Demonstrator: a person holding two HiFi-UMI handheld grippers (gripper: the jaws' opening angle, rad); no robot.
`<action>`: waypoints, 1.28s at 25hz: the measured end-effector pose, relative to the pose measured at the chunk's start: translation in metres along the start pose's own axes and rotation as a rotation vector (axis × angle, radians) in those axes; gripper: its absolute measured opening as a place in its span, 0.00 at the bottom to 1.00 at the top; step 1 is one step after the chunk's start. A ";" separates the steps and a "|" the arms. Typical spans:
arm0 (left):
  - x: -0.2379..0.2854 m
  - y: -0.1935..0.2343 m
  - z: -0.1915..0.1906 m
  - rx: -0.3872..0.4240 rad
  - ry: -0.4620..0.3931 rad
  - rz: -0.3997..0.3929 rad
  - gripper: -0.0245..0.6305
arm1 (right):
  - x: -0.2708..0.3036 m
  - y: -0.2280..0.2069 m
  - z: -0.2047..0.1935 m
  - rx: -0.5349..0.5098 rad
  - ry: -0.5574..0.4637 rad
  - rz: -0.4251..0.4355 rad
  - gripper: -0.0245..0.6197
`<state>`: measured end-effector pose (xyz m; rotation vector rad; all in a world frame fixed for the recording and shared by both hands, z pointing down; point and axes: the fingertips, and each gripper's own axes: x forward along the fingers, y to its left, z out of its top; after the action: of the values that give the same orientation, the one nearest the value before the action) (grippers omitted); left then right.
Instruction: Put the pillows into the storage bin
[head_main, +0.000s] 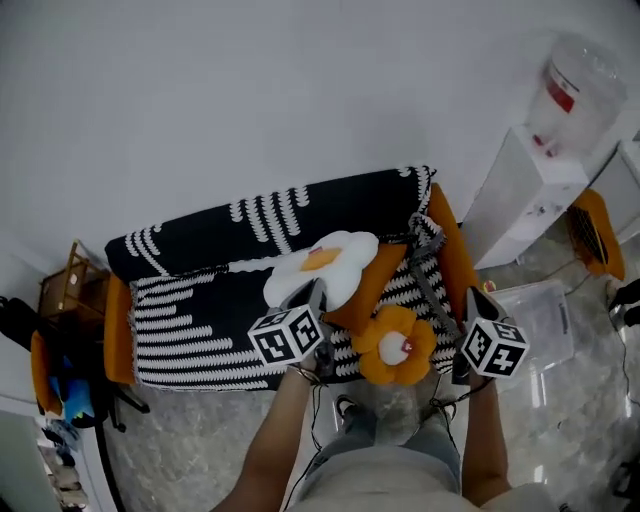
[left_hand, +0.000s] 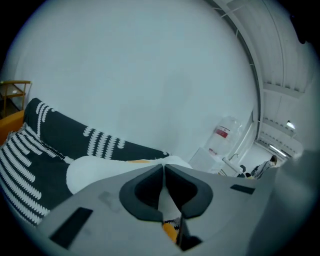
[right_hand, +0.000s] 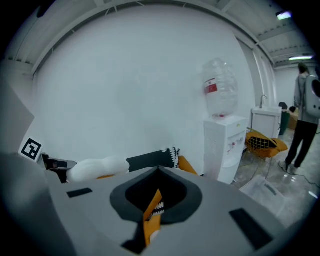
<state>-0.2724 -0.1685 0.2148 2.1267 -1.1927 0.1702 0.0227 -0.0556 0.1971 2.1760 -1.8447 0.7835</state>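
Pillows (head_main: 330, 262), striped sofa (head_main: 200, 320), white wall (head_main: 250, 100), marble floor (head_main: 200, 455)

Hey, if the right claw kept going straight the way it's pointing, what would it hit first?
Probably the sofa's black-and-white throw just past the right claw; depth is unclear, so it might pass over to the white wall.

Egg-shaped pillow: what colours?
Egg-shaped pillow is white with an orange yolk patch; head view shows it best.

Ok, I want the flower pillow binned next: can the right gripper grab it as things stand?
Probably not yet. The right gripper is shut on orange cloth, so its jaws are taken; the flower pillow itself lies uncovered nearby.
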 end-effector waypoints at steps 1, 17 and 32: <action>0.006 -0.016 -0.002 0.016 0.007 -0.018 0.06 | -0.005 -0.015 0.001 0.012 -0.007 -0.014 0.04; 0.129 -0.302 -0.112 0.051 0.090 -0.236 0.06 | -0.108 -0.328 0.004 0.136 -0.040 -0.214 0.04; 0.209 -0.531 -0.227 0.240 0.312 -0.479 0.07 | -0.188 -0.512 -0.042 0.340 -0.028 -0.428 0.04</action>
<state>0.3160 0.0083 0.2098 2.4175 -0.4843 0.4253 0.4850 0.2341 0.2381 2.6662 -1.2473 1.0246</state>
